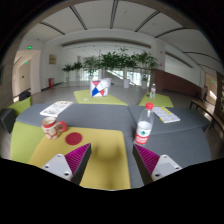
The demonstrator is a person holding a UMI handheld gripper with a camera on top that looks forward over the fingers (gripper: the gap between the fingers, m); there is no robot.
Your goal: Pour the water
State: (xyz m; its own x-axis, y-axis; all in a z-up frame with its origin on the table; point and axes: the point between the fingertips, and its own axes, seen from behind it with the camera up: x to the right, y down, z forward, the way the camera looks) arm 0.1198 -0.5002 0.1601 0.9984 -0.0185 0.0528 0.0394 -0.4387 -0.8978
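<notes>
A clear water bottle [144, 124] with a red cap and red label stands upright on the grey table [115, 120], just beyond my right finger. To the left, beyond the left finger, a patterned cup [50, 127] stands on a yellow-green placemat [88, 155], with a red coaster-like disc [73, 138] beside it. My gripper [112, 157] is open above the placemat's near part, with nothing between its pink pads. It is short of both the bottle and the cup.
Further back a red, white and blue carton [97, 88] stands on another yellow mat. A second small bottle [152, 91] is at the far right. Papers [166, 115] lie on the right, more papers [55, 107] on the left. Chairs flank the table; plants line the back.
</notes>
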